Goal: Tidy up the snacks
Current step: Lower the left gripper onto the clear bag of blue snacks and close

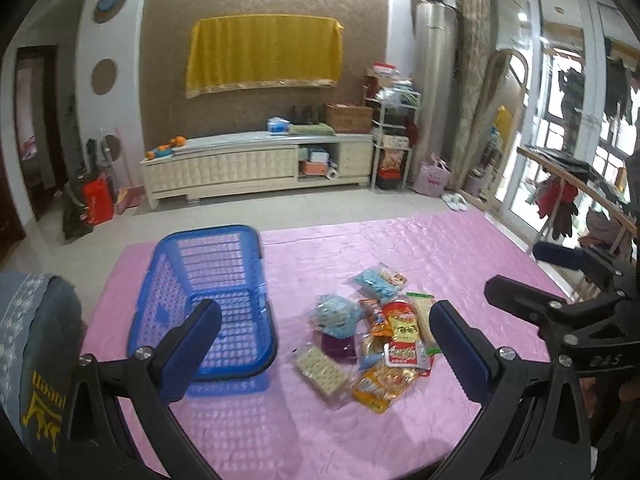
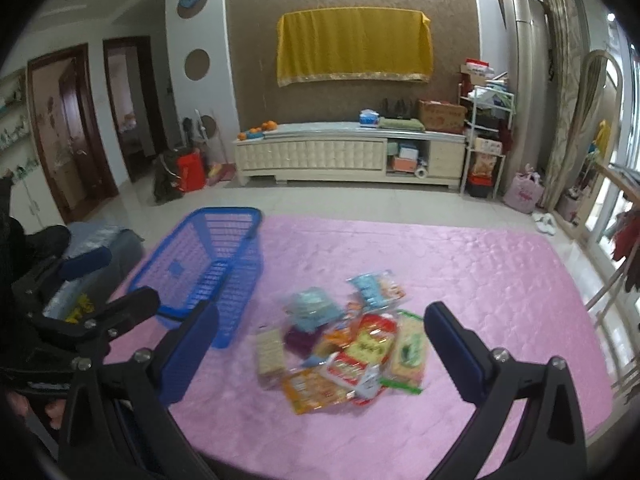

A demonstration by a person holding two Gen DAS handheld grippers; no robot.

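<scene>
An empty blue plastic basket (image 1: 208,276) (image 2: 208,256) stands on the left of the pink mat (image 1: 440,256) (image 2: 460,272). To its right lies a loose pile of snack packets (image 1: 372,340) (image 2: 344,340): light blue bags, a cracker pack, orange and red-yellow packs, a green-edged one. My left gripper (image 1: 324,348) hovers open above the mat, short of the basket and pile, holding nothing. My right gripper (image 2: 320,352) is open too, empty, with the pile between its fingers in view. Each gripper shows at the edge of the other's view.
The pink mat lies on a tiled floor (image 2: 360,200). A cream TV cabinet (image 1: 256,164) stands along the far wall, with a metal shelf rack (image 1: 392,140) beside it. A drying rack with clothes (image 1: 576,200) is at the right. A grey jacket (image 1: 36,352) lies at the left.
</scene>
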